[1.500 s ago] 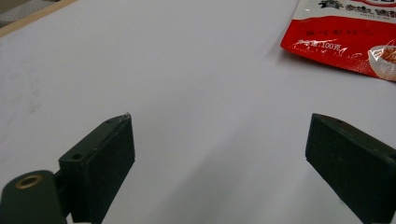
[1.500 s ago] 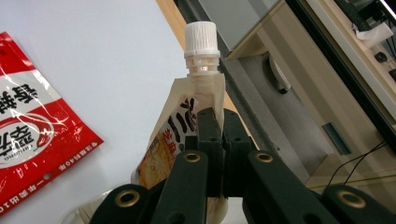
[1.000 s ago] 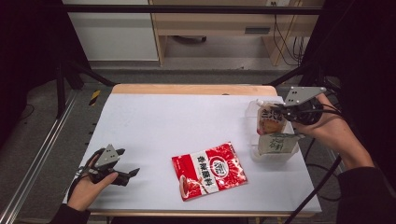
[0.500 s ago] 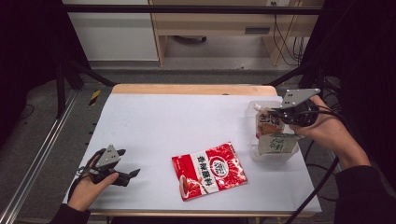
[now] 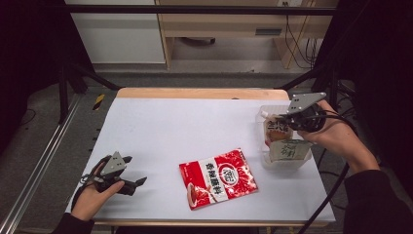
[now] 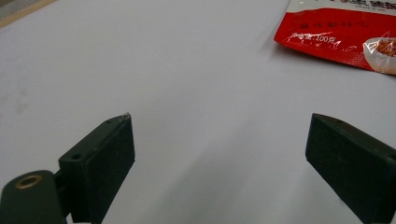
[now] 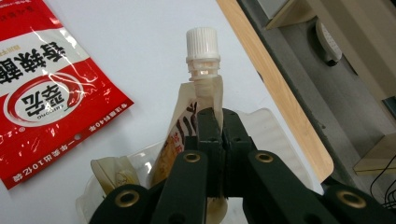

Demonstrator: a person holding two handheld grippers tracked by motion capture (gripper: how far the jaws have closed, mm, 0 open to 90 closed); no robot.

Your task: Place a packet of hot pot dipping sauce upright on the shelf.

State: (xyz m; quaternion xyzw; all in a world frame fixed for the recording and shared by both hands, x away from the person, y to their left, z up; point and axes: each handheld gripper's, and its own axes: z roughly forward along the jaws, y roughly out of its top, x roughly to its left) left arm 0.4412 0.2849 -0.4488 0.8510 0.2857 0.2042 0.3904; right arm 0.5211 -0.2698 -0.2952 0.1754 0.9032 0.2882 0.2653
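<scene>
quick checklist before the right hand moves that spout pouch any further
1. Right tongs shut on the spout pouch: ok, jaws pinch it just below the spout.
2. Cap on the spout: ok, white cap in place.
3. Pouch free of the clear tray: cannot tell, its lower end is hidden behind the jaws.
4. Second pouch in the tray staying put: cannot tell, it lies close beside the held one.
5. Left tongs out of the way: ok, open over bare table, holding nothing.
6. Red packet clear of the tray: ok, flat on the table, apart.
</scene>
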